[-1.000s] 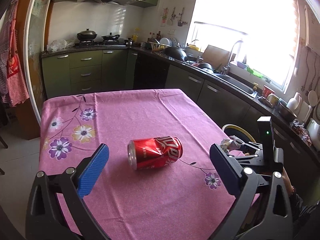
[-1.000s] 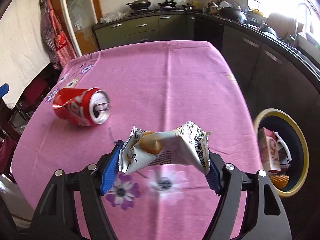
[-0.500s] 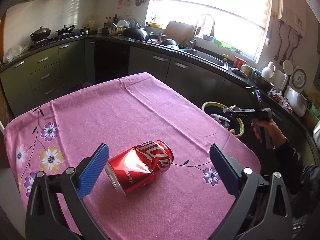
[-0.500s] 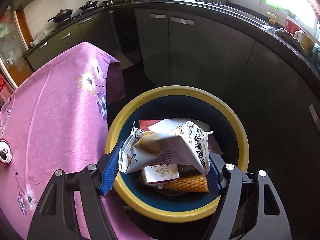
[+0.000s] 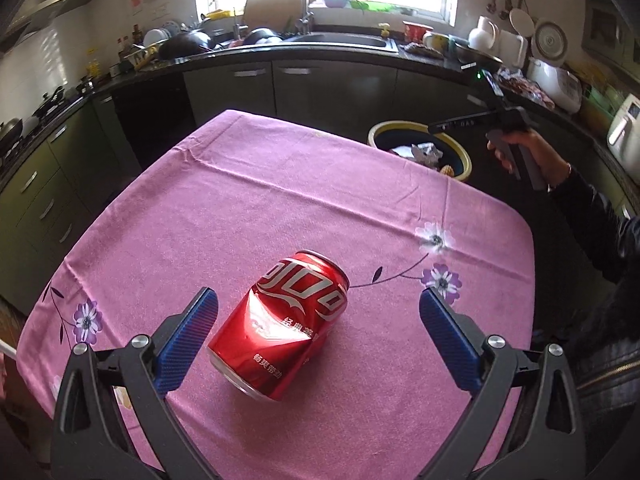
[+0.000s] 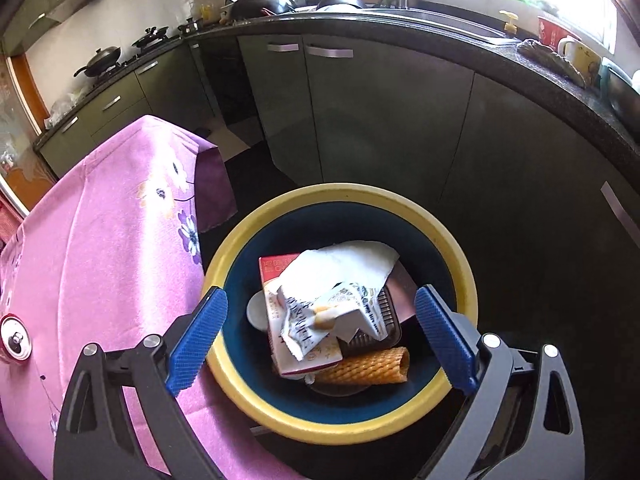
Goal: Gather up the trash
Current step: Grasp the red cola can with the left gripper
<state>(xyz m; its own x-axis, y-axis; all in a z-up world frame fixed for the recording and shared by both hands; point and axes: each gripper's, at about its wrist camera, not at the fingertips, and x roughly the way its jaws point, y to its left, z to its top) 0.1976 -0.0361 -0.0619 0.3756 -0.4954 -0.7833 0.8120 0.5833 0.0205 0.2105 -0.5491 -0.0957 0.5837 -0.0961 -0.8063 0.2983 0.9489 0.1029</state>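
A dented red soda can lies on its side on the pink flowered tablecloth. My left gripper is open, its blue pads either side of the can, not touching it. My right gripper is open and empty above the yellow-rimmed bin. A crumpled white printed wrapper lies in the bin on a red carton and other trash. The can's top also shows in the right wrist view. The bin and the right gripper's handle show beyond the table's far edge in the left wrist view.
Dark green kitchen cabinets stand close behind the bin. A black counter with a sink, pans and dishes runs along the wall. The person's arm reaches past the table's right side.
My right gripper opened and the wrapper dropped into the bin. My left gripper swung right and came closer around the can.
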